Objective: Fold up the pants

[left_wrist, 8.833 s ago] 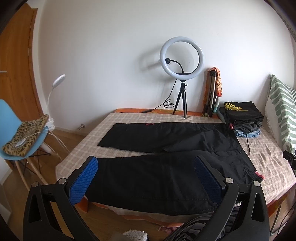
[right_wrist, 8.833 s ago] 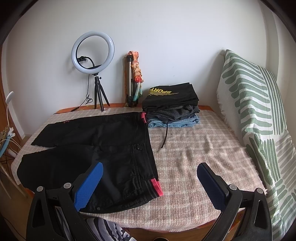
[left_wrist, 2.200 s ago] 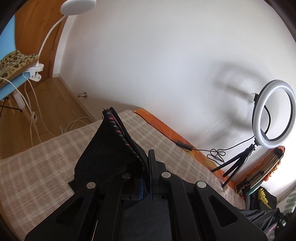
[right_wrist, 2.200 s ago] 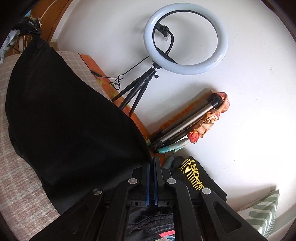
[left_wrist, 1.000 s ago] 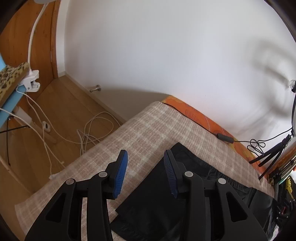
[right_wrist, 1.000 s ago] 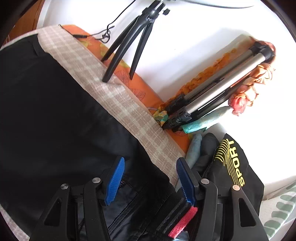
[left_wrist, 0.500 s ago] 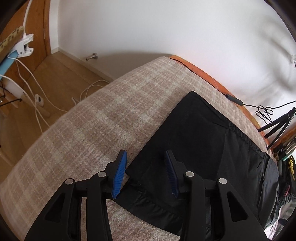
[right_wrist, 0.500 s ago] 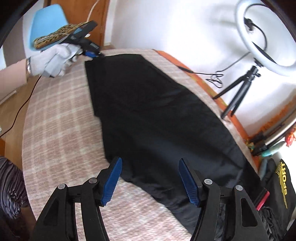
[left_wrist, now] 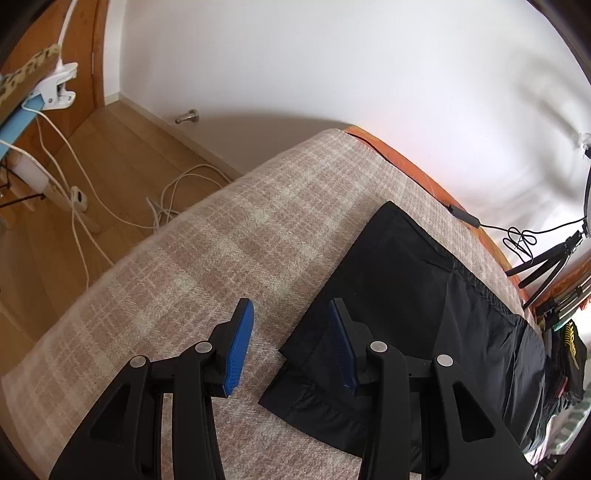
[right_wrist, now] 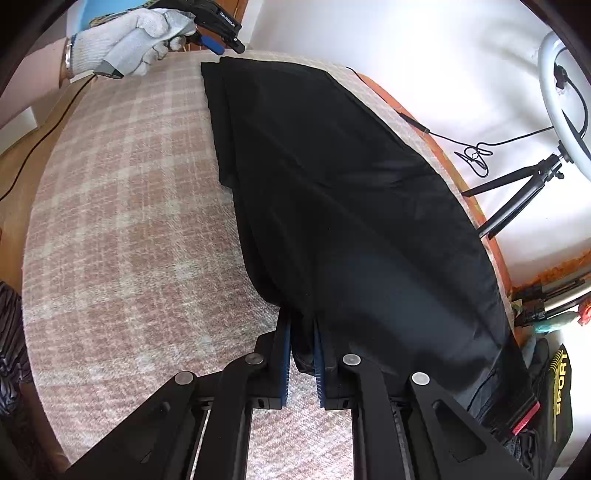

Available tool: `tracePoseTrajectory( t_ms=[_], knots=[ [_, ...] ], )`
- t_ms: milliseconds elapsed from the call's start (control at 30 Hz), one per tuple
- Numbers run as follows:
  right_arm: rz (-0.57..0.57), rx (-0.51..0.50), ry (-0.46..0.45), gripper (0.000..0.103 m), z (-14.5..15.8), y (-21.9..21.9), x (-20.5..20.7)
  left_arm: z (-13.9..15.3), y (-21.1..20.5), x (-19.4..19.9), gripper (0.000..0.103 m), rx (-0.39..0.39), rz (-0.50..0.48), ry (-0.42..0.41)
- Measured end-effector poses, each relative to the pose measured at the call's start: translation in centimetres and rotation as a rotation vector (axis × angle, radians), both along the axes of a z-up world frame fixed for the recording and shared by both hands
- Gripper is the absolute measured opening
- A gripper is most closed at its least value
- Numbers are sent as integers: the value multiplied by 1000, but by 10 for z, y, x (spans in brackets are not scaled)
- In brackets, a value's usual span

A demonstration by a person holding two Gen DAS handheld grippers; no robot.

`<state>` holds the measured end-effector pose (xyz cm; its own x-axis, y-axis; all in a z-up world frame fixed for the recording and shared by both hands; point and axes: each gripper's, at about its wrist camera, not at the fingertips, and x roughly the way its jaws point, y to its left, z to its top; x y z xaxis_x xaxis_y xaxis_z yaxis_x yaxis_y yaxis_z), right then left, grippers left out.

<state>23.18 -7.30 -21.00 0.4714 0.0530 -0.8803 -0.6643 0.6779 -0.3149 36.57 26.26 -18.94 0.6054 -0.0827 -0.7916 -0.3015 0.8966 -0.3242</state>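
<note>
Black pants (right_wrist: 332, 184) lie folded lengthwise on the plaid blanket (right_wrist: 129, 221), legs stacked. My right gripper (right_wrist: 301, 325) is closing on the near edge of the pants by the seat, and black cloth is pinched between its blue pads. In the left wrist view the leg hems (left_wrist: 424, 295) end at a corner. My left gripper (left_wrist: 290, 310) hovers open over that corner, one finger above the cloth and the other above the blanket, gripping nothing. The right wrist view shows a gloved hand (right_wrist: 129, 40) holding the left gripper (right_wrist: 218, 33) at the far hem.
A ring light on a tripod (right_wrist: 517, 192) and its cable (right_wrist: 472, 155) stand along the wall. A stack of folded clothes (right_wrist: 557, 376) sits at the right. Beyond the bed's left edge are floor cables (left_wrist: 110, 206) and a clip lamp (left_wrist: 55, 85).
The right gripper's jaws went from wide open to pinched on the pants' near edge. The left gripper sank closer to the hem corner, still open.
</note>
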Motion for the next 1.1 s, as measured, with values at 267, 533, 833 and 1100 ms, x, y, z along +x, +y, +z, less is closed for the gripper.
tracePoseTrajectory(
  t_ms=[267, 533, 833, 1100],
  knots=[
    [-20, 17, 20, 8, 0, -6, -5, -8, -13, -1, 40, -15, -44, 17],
    [24, -55, 32, 9, -15, 1, -7, 22, -46, -14, 38, 106, -104, -48],
    [-33, 3, 36, 10, -16, -8, 6, 16, -162, -8, 38, 164, -488, -12],
    [-150, 143, 6, 42, 5, -53, -7, 3, -172, -31, 42, 374, -472, -13]
  ],
)
